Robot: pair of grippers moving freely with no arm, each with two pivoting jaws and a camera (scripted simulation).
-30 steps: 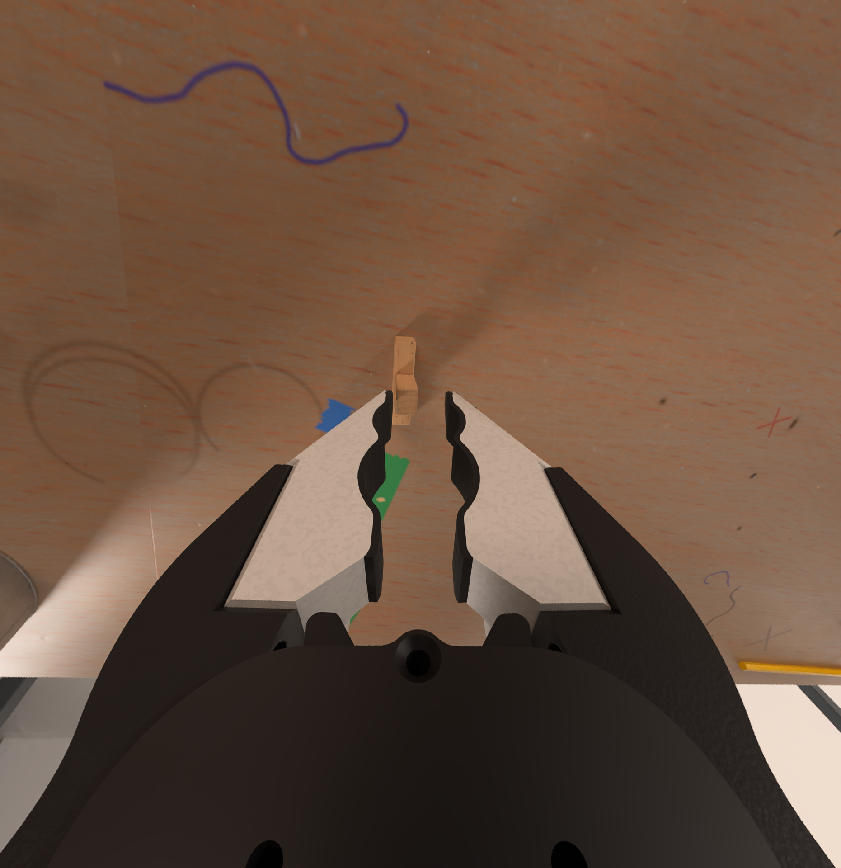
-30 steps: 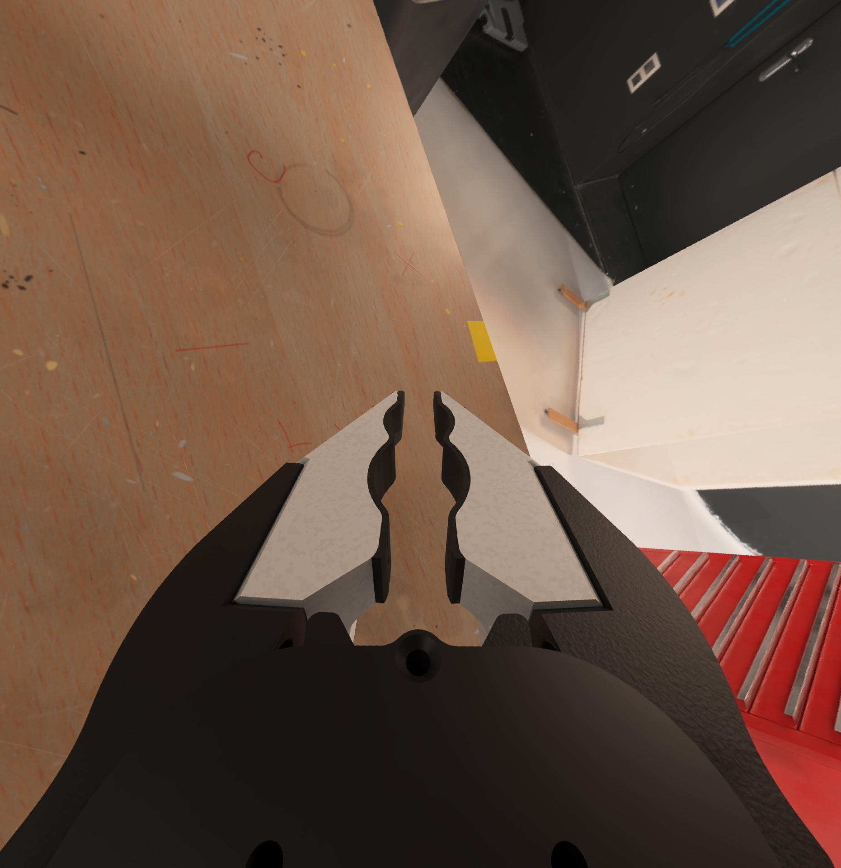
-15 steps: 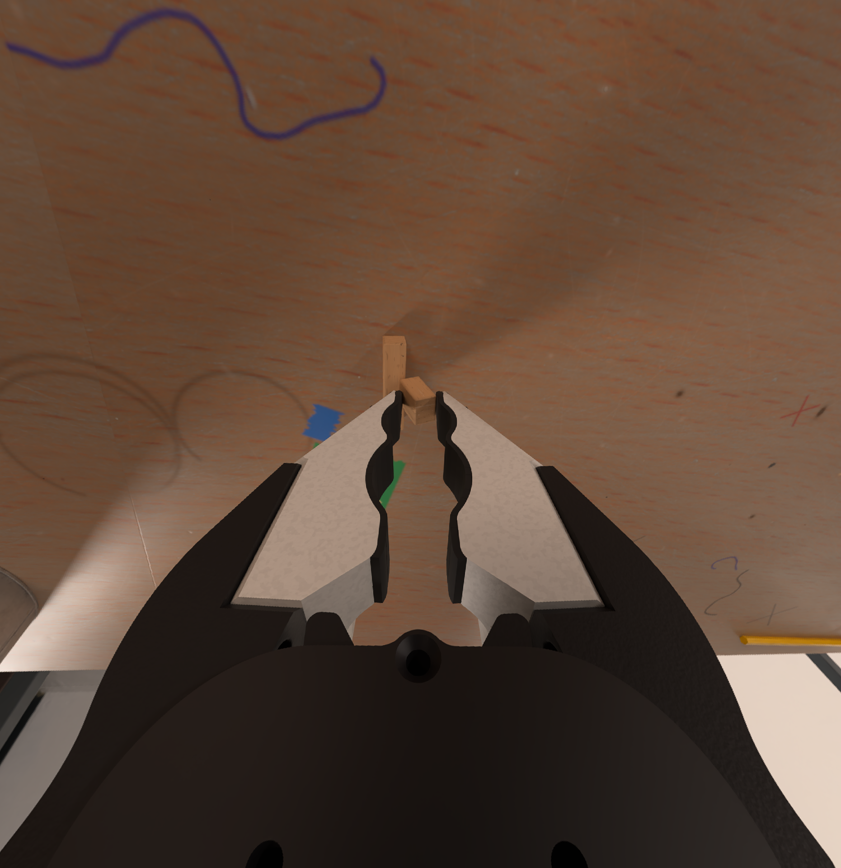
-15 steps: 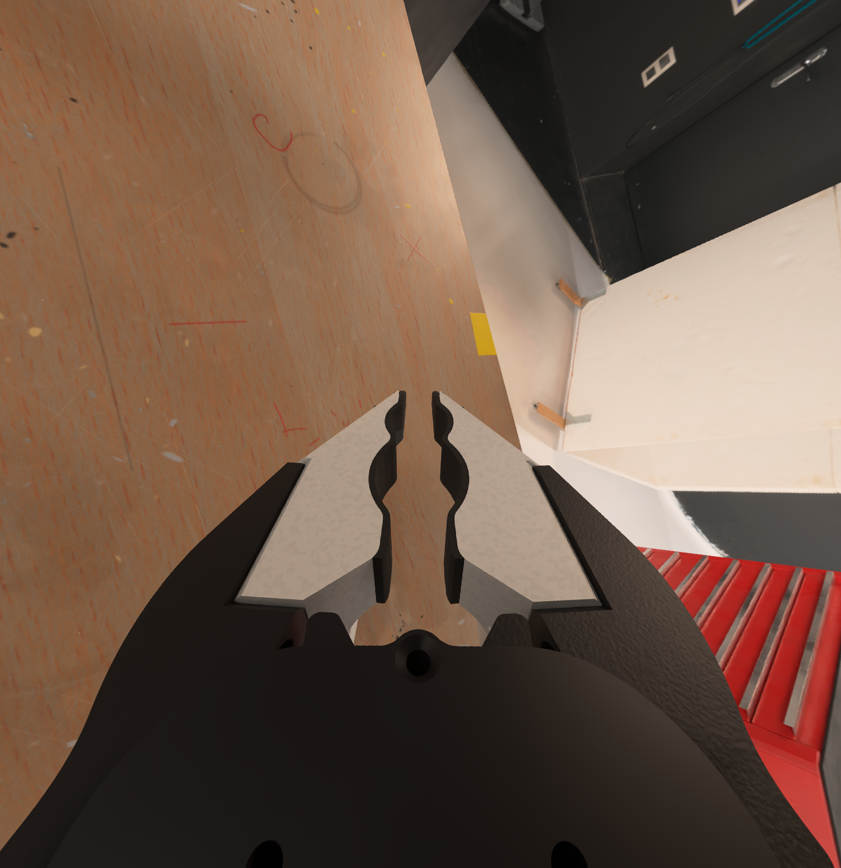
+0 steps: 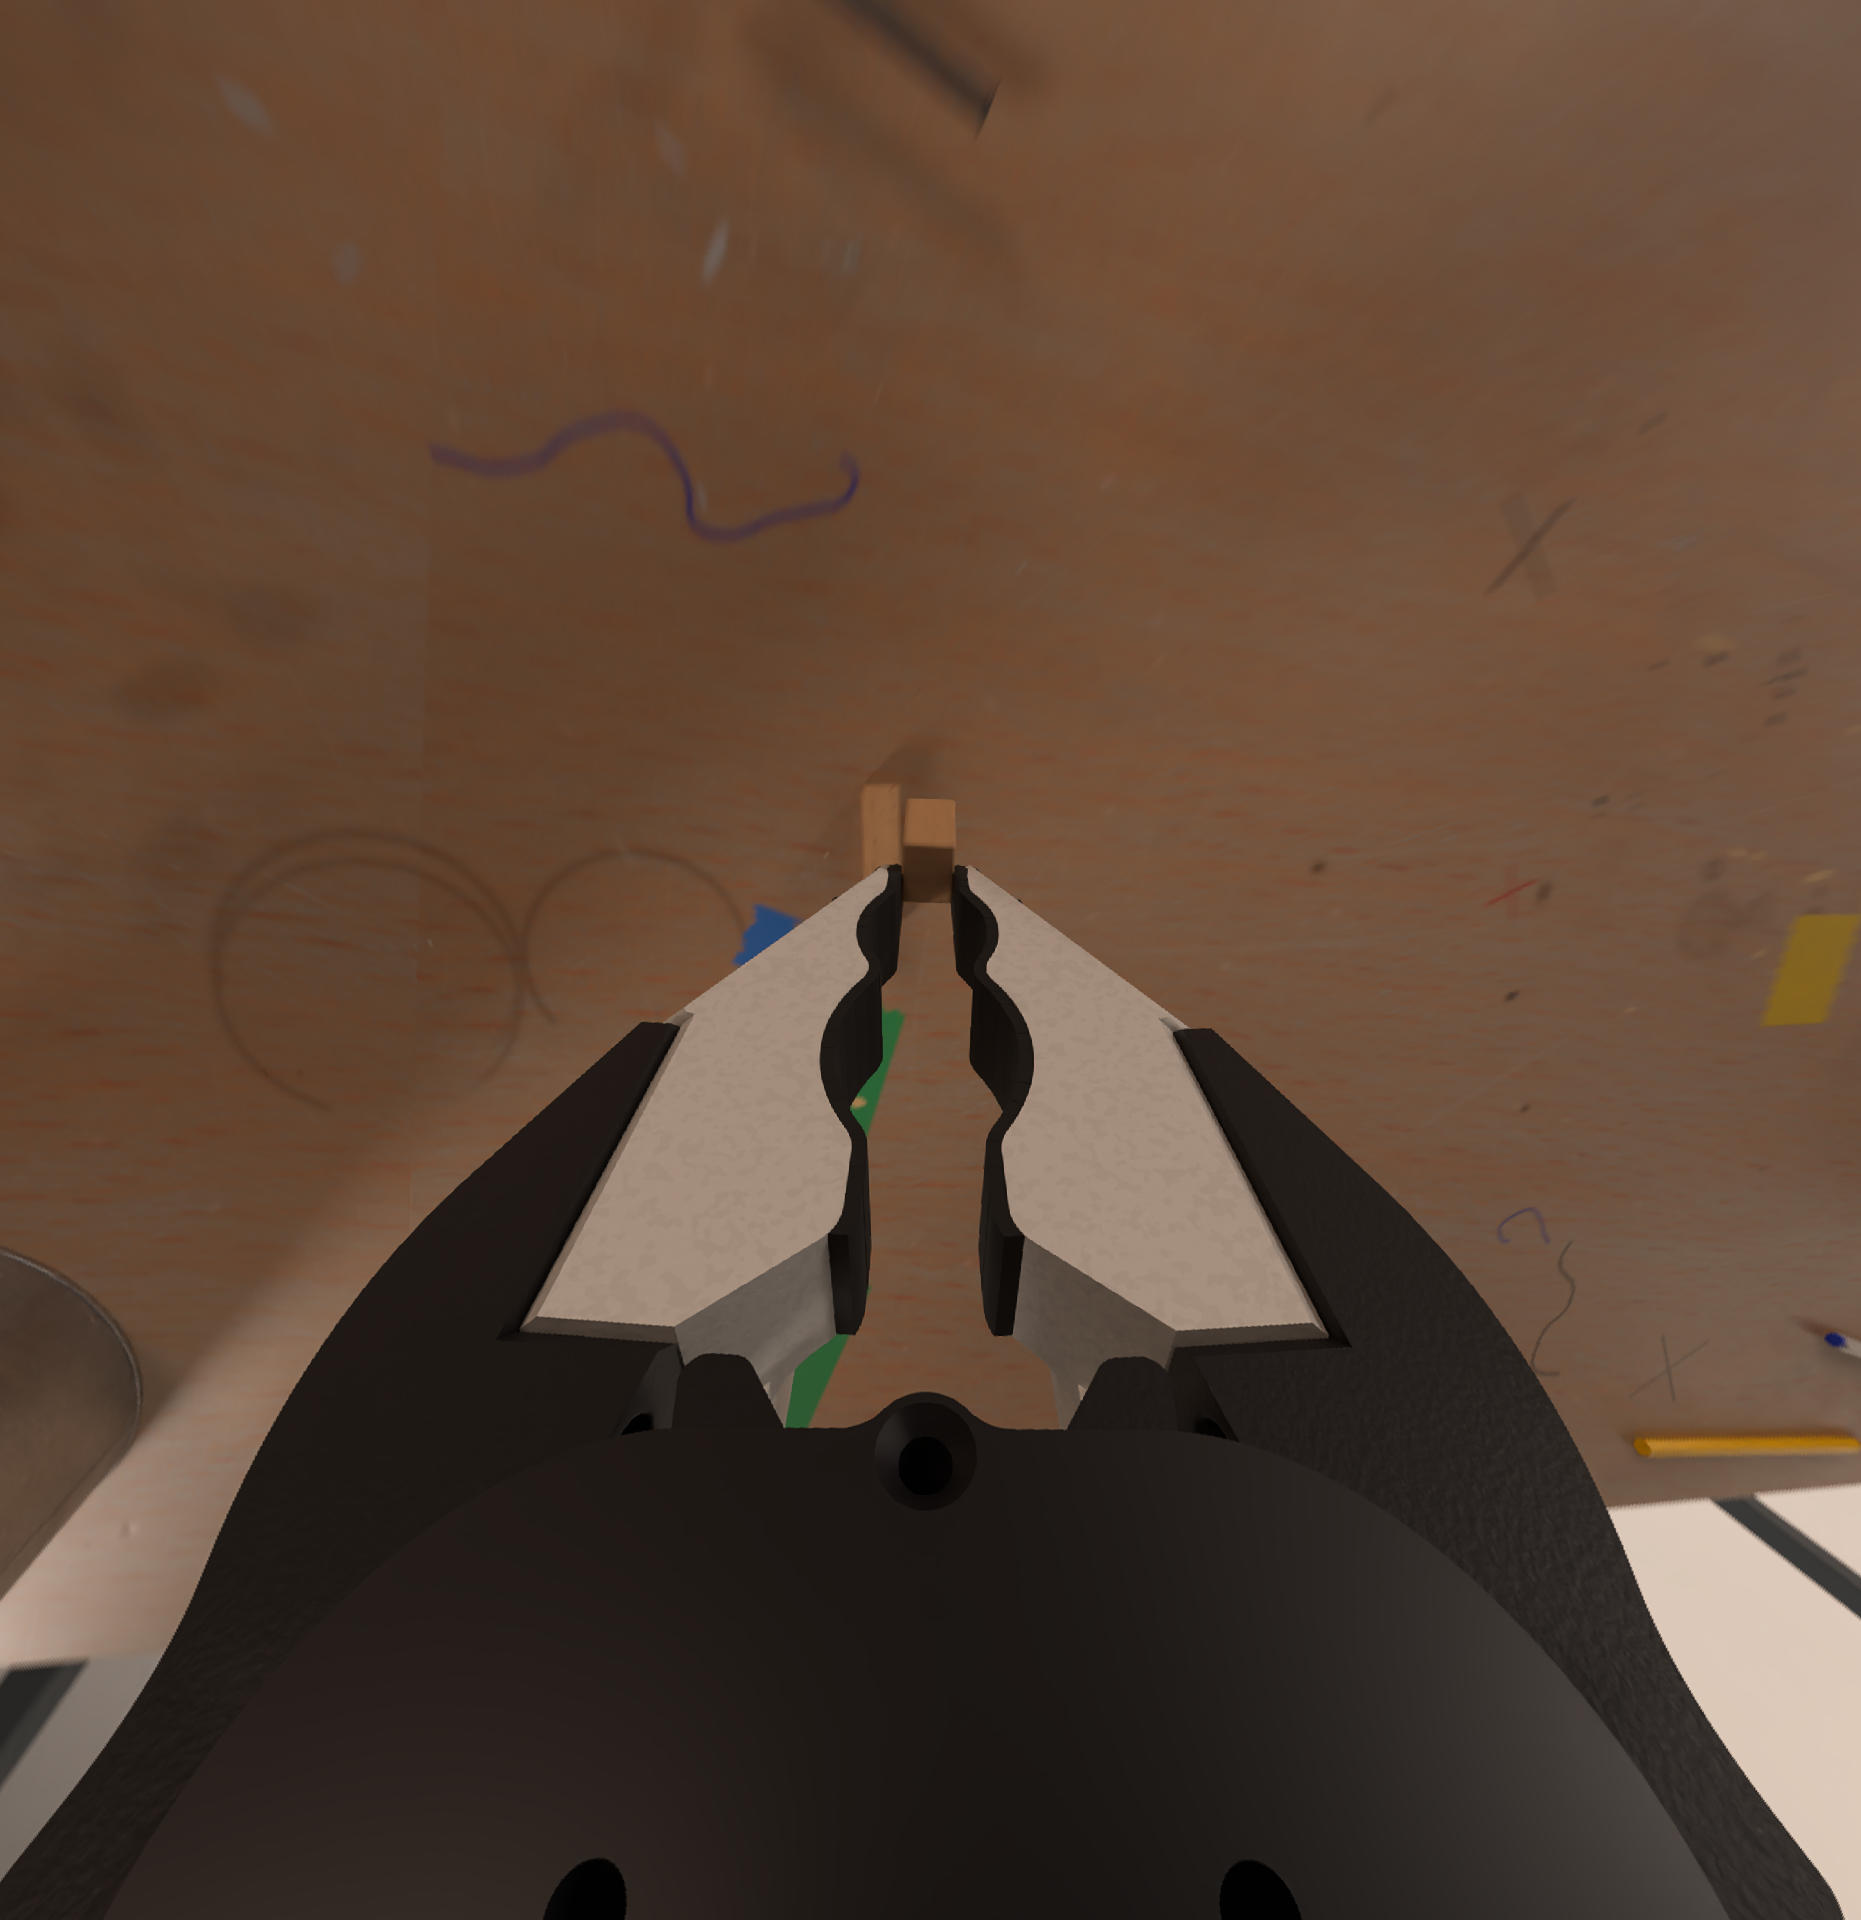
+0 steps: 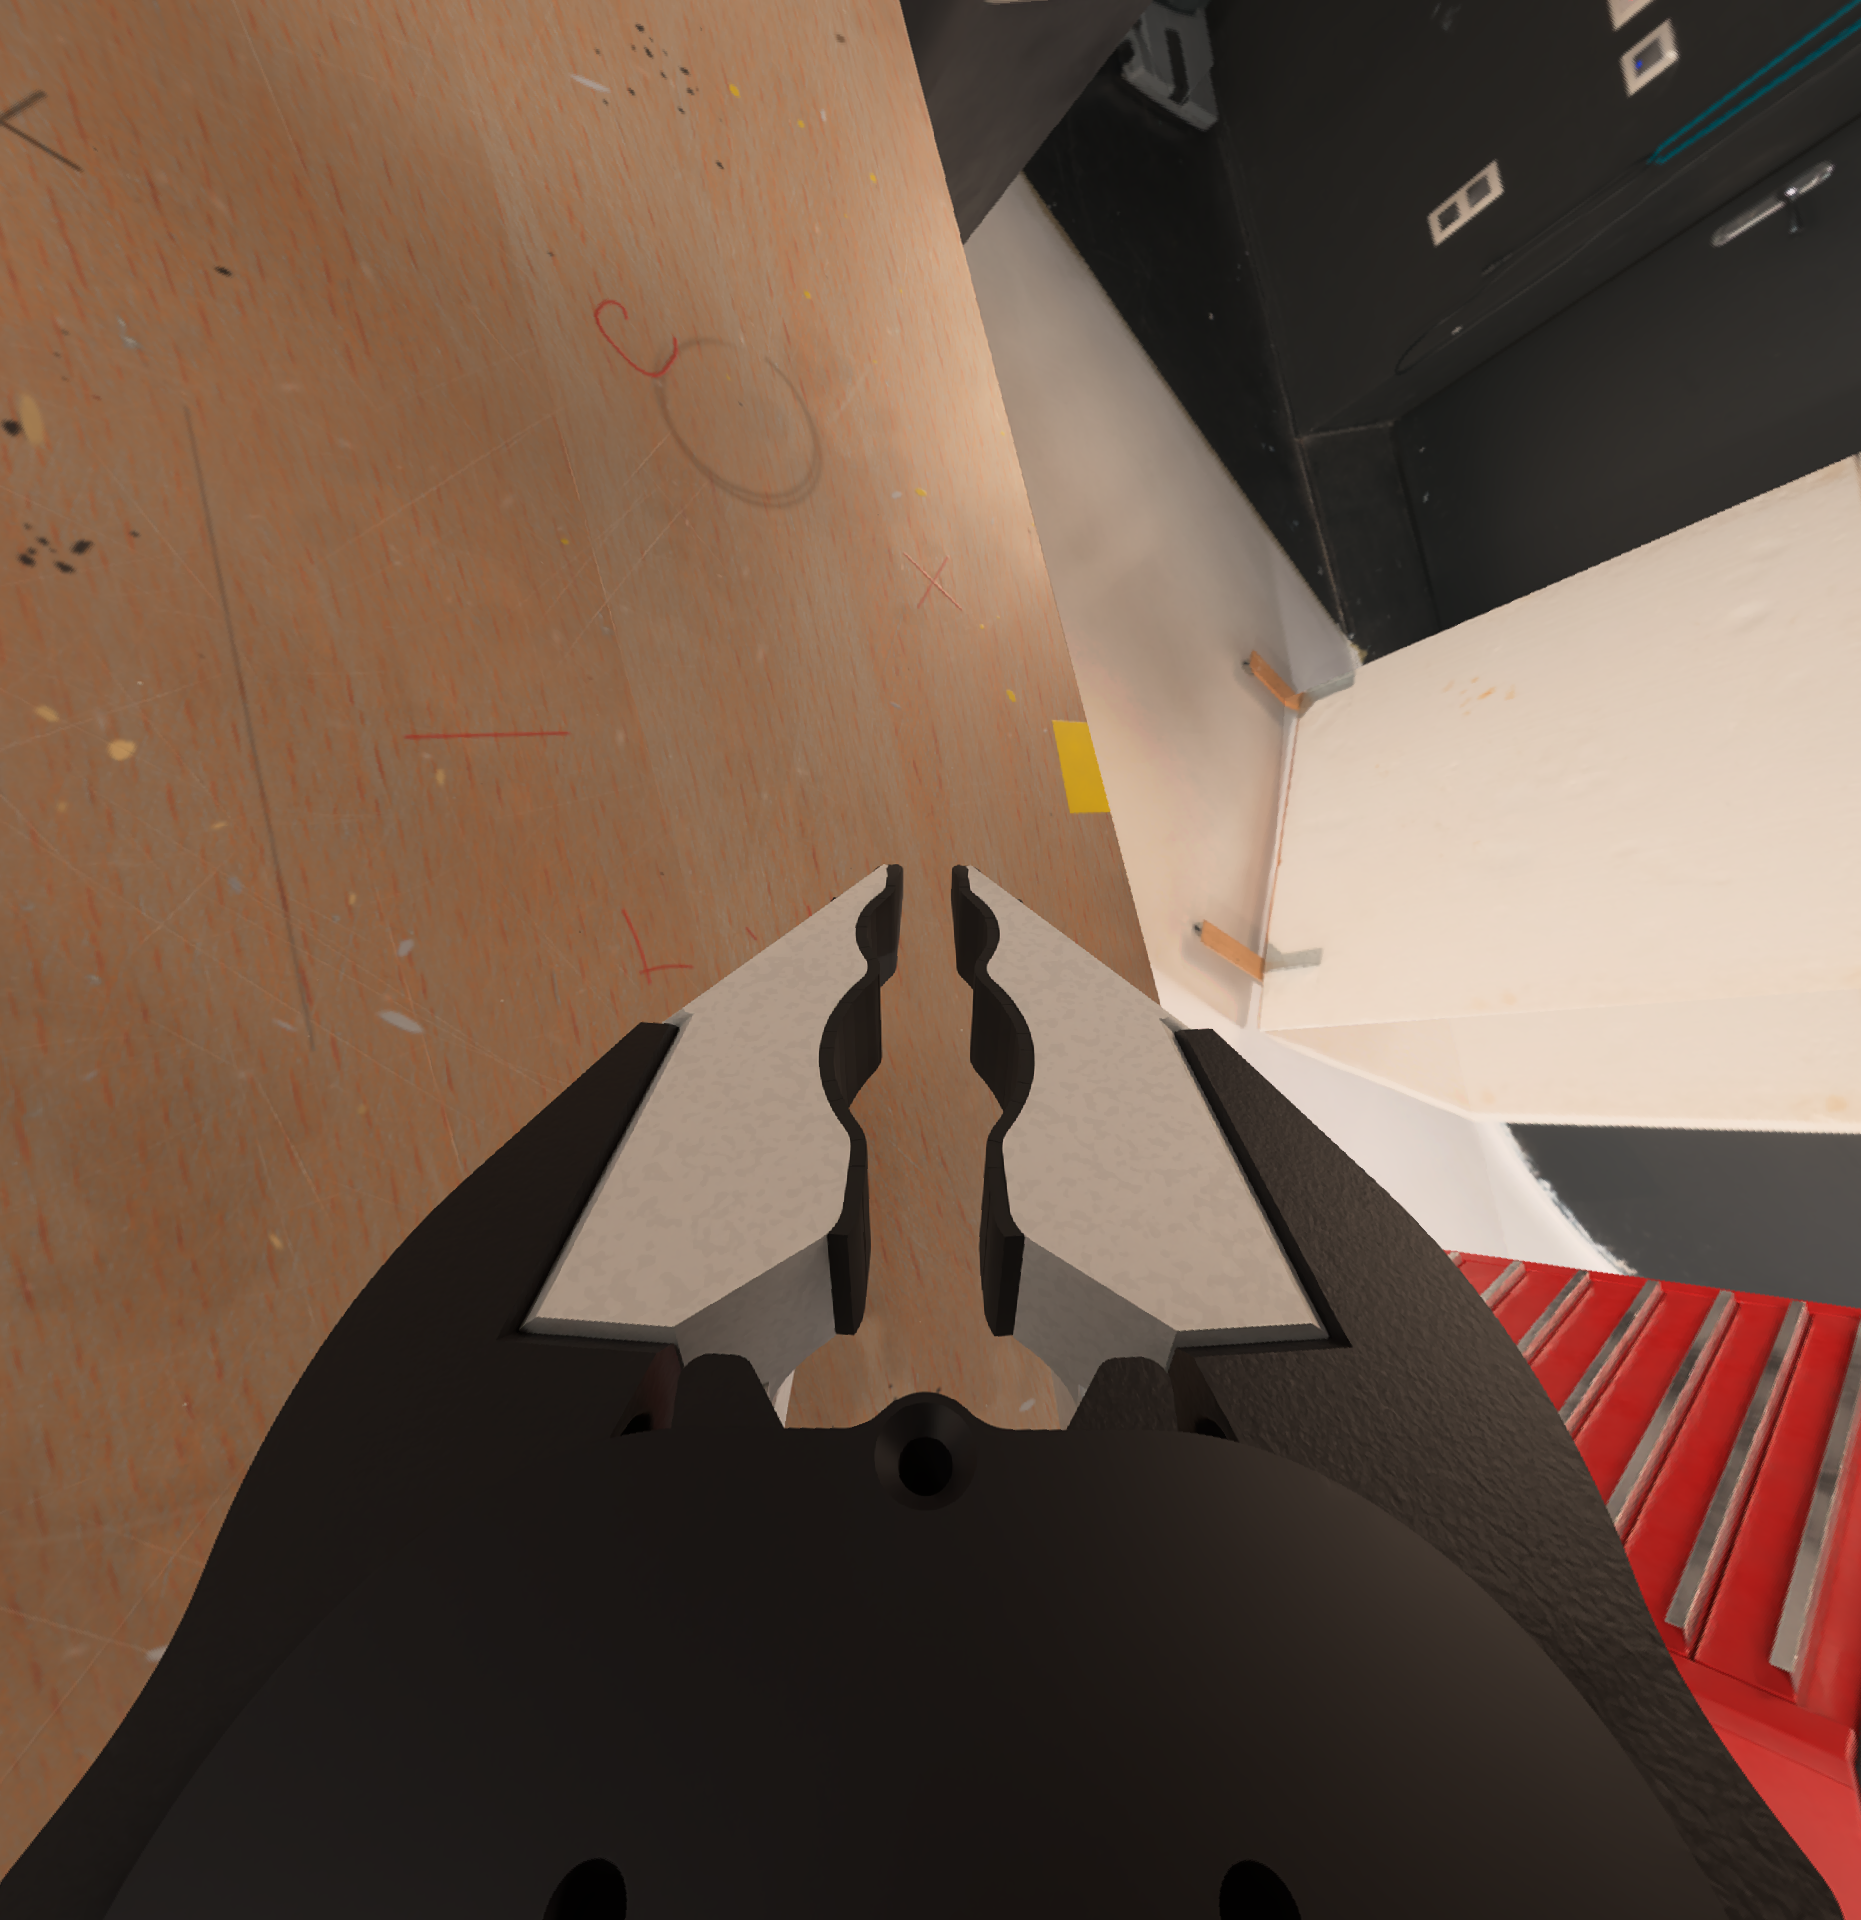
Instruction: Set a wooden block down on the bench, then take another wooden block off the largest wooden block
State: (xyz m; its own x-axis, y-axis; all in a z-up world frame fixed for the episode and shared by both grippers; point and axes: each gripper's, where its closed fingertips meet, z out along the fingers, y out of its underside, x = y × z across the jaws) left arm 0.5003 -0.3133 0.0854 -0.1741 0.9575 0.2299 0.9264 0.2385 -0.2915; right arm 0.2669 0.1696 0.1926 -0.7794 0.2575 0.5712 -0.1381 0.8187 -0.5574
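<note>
In the left wrist view my left gripper (image 5: pixel 927 871) is shut on a small wooden block (image 5: pixel 928 854), pinched at the fingertips and held above the wooden bench (image 5: pixel 1269 623). A taller, paler wooden block (image 5: pixel 879 840) stands on the bench just behind and left of the held one; I cannot tell whether they touch. In the right wrist view my right gripper (image 6: pixel 927 871) hangs over the bench (image 6: pixel 386 623) near its right edge. Its jaws are nearly closed with a narrow gap and nothing between them. No block shows in that view.
On the bench lie a blue tape scrap (image 5: pixel 765 932), a green strip (image 5: pixel 876 1070), a yellow tape piece (image 5: pixel 1811 968) and a yellow pencil (image 5: pixel 1747 1444). A grey round object (image 5: pixel 32 1382) sits at the front left edge. A red drawer cabinet (image 6: pixel 1736 1455) stands beyond the bench's right edge.
My left gripper closed on the small block and rose away from the bench with it. My right gripper's jaws narrowed slightly and it drifted a little.
</note>
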